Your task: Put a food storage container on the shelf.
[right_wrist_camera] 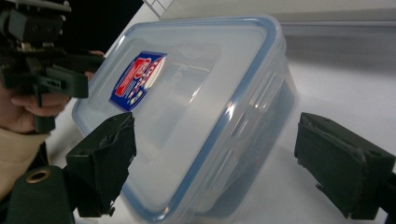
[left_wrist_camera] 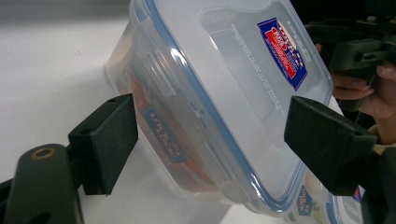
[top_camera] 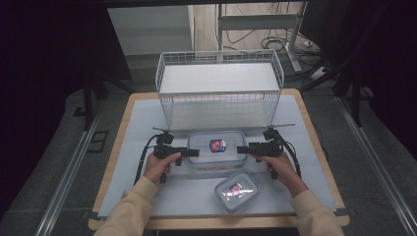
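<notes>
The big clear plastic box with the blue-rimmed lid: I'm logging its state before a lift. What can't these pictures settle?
- Big clear plastic box: contents stay unclear; in the left gripper view the frosted wall blurs something reddish.
- Label print: too small to read.
- Left tongs and right tongs stand open around the box; contact can't be told.
- Smaller clear plastic box: glare hides its inside in the high view.
</notes>
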`<state>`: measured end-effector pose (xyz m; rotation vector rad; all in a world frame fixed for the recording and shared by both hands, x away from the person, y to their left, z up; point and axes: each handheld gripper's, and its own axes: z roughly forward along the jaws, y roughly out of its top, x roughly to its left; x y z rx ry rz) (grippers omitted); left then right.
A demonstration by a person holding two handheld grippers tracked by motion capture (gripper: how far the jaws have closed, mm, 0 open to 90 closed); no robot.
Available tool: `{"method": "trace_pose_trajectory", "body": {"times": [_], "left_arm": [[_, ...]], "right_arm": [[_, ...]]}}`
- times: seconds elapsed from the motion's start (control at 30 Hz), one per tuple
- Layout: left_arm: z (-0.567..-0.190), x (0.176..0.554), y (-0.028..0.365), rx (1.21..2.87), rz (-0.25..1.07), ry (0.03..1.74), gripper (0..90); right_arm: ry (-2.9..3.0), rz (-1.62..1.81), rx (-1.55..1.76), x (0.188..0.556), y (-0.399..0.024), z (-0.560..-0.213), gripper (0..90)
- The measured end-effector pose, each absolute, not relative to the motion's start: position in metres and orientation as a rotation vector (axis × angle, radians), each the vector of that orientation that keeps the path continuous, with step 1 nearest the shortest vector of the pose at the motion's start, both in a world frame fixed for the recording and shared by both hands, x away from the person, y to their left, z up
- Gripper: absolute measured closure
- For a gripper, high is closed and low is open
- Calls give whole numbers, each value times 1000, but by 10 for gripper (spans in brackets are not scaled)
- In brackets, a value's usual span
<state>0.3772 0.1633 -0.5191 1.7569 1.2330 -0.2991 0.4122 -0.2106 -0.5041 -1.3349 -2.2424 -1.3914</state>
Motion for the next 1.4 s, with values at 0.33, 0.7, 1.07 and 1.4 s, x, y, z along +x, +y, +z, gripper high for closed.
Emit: {"method": "trace_pose_trajectory", "body": {"times": [0.33,0.7,1.07,1.4], "left_arm": [[-521,377,161,1746,-330,1222,237],[-516,372,164,1729,-300,1226,326],[-512,369,167,1704,-264,1225,399],[-508,367,173,1694,-226,1202,452]], "right_arm": [[-2198,-1327,-1308,417,-203,-509,207],[-2103,-1341,-1350,415,-213,-508,346],[-2109,-1357,-1358,411,-214,-503,400],[-2088,-1412,-1322,410,-217,-502,475]]}}
